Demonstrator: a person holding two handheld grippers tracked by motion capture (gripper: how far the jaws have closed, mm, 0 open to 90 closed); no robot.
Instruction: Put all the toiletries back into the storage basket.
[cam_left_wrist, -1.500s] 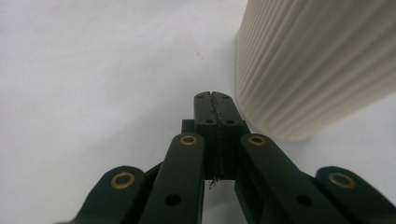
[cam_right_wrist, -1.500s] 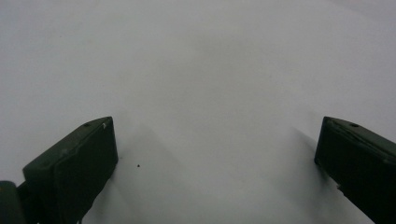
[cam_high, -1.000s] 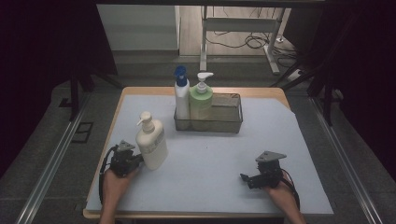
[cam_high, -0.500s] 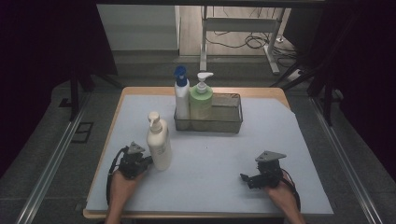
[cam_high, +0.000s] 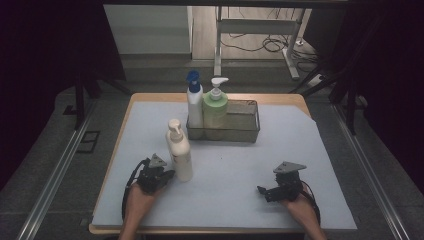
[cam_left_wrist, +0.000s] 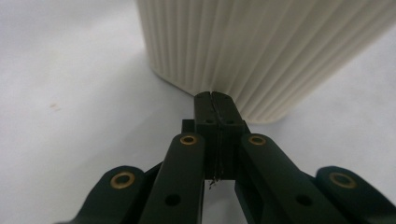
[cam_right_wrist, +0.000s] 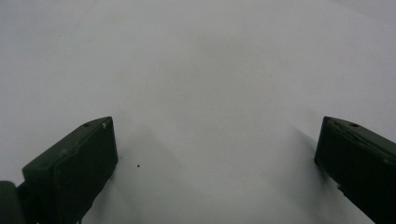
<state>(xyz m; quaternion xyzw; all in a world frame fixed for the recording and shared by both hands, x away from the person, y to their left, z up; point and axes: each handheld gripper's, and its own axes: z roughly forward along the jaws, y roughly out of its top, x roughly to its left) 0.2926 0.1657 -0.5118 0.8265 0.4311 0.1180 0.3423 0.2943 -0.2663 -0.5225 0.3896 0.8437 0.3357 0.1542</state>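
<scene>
Cream bottle (cam_high: 179, 155), a tall ribbed plastic pump dispenser, stands upright on the pale grey mat (cam_high: 235, 185) at the near left of the table, just short of the wire basket (cam_high: 245, 127). In the left gripper view its fluted, rounded base (cam_left_wrist: 261, 51) rises over the matte surface, close-set vertical ridges running up the wall. The left gripper (cam_high: 162, 176), gripped in a hand (cam_high: 137, 197) that comes in from the near edge, points at the foot of the bottle; its two black jaws are pressed together with nothing between them, the joined tips at or just beside the ribbed wall, and whether they touch it cannot be told. Brass-coloured rivets dot the gripper's black linkage (cam_left_wrist: 189, 139).

Well apart at the near right, the right gripper (cam_high: 265, 192) lies low over the mat, a grey three-cornered plate (cam_high: 289, 167) on top. Its blocky, dark jaws are spread wide over bare mat, holding nothing.

The basket, a rectangular mesh of dark metal, sits at the far middle of the table. In its left end stand a white bottle with a blue pump (cam_high: 194, 102) and a squat, round green bottle with a white pump (cam_high: 215, 107), side by side.
</scene>
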